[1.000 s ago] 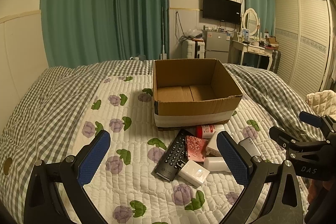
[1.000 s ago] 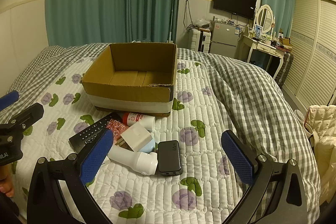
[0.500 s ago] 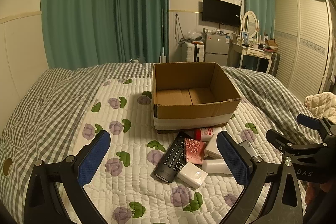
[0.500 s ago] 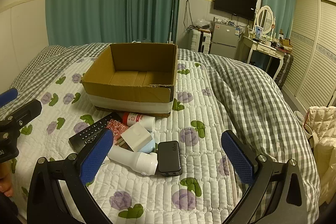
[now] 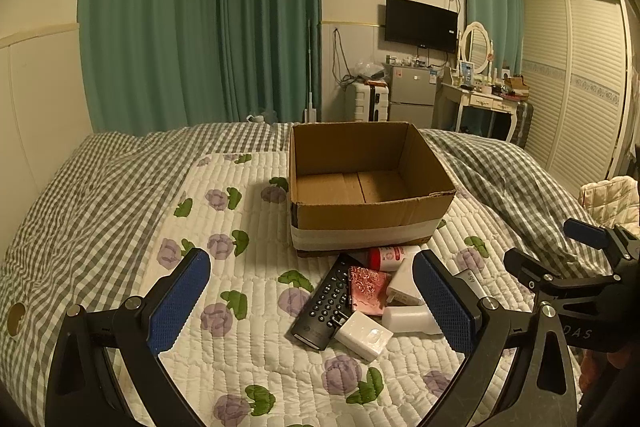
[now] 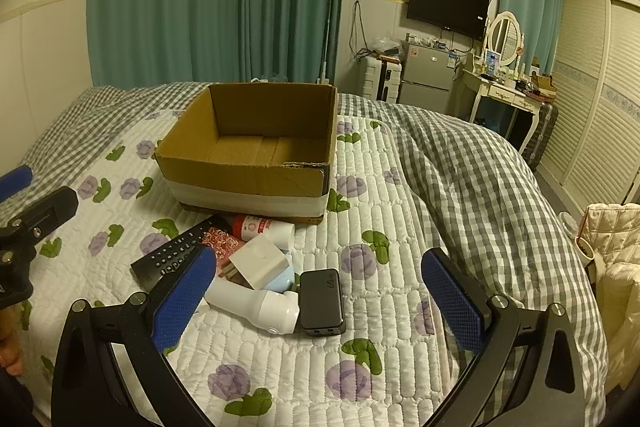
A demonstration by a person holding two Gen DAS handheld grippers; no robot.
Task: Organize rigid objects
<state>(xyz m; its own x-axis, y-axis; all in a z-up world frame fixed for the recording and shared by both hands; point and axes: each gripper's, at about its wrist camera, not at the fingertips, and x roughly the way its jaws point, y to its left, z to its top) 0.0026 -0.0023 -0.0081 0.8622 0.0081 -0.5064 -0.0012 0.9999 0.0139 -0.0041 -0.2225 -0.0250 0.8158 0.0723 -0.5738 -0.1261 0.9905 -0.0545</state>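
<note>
L gripper spread wide, holding nothing, hovering in front of the box. Box sits on the quilt, looks bare inside, prob the drop spot. Pile just in front of box, L to R: remote, pink packet, white charger, red-white bottle, white handheld device, black power bank. R gripper also spread, nothing held, hovering over the pile's R end, likely lining up a first pick.
</note>
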